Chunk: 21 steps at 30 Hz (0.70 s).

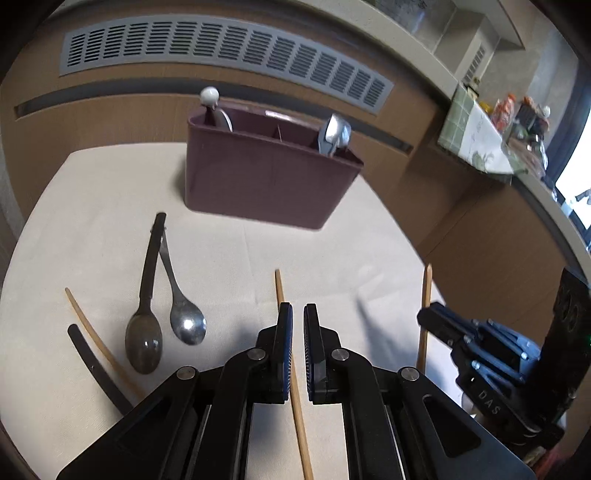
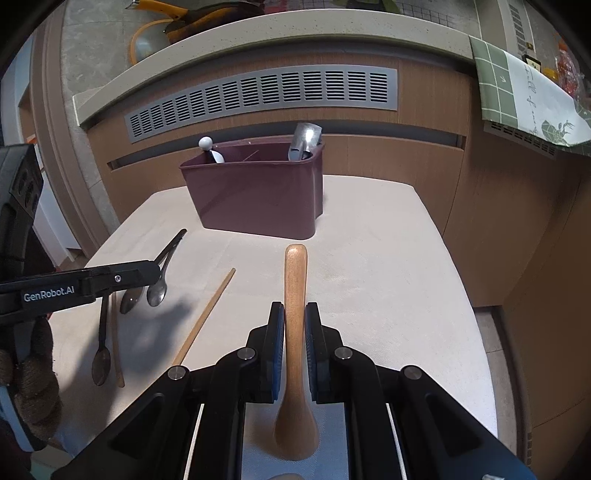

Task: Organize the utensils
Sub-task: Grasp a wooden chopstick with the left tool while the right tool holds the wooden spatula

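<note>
beige table (image 2: 369, 258) | vent (image 2: 258, 96) behind | left jaws slightly apart, empty | right jaws clamp wooden spoon (image 2: 294, 295)

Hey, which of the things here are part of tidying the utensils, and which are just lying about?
Part of the job:
wooden spoon in the right gripper
chopsticks
dark spoon
metal spoon
maroon holder
left gripper

Just lying about:
green cloth
packets on the counter

Grey slotted vent grille (image 2: 258, 99), upper centre, set in wood panelling. Green-checked cloth (image 2: 517, 92) draped over stone counter ledge (image 2: 258, 33), upper right.
</note>
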Available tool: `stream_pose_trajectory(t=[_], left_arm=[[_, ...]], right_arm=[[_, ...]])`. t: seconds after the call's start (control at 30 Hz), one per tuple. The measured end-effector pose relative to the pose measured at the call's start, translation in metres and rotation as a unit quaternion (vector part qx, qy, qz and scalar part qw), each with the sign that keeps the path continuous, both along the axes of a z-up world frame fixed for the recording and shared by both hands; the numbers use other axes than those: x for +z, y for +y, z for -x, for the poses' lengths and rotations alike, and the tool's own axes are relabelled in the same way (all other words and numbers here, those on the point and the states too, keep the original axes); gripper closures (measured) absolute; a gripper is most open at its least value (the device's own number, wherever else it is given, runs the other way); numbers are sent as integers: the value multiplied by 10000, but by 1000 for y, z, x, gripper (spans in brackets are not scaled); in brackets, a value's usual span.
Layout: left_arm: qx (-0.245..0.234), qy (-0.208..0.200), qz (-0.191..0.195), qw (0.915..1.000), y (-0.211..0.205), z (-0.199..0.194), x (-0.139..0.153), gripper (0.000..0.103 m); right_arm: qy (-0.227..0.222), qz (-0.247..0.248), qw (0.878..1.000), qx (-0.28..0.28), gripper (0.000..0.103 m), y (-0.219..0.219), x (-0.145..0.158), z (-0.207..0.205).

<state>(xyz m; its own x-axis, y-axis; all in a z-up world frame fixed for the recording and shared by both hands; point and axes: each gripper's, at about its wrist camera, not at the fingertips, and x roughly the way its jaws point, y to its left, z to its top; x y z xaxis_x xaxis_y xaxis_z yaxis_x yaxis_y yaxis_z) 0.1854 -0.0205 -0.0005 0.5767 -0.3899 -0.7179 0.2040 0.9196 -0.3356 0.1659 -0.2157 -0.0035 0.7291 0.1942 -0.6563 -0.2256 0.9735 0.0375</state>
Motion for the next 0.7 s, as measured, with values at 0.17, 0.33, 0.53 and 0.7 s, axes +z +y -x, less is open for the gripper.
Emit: stream_pose_trajectory(t=[0.17,0.33,0.53,0.7], left_arm=[[68,476,-288,9984,-5,-1,-33,95],[41,731,-381,9966,-15,-6,-51,95],[23,808,-714,9942,-28,-15,-51,83],[-42,787,-754,9940,-36,-14,-50,82]], right_arm=[[-9,115,9999,43,93,6,-1,3],[57,146,9998,76,93,4,-6,3],[152,75,9998,45,93,-2,-13,-1],[231,1,9997,34,93,-7,-19,-5]])
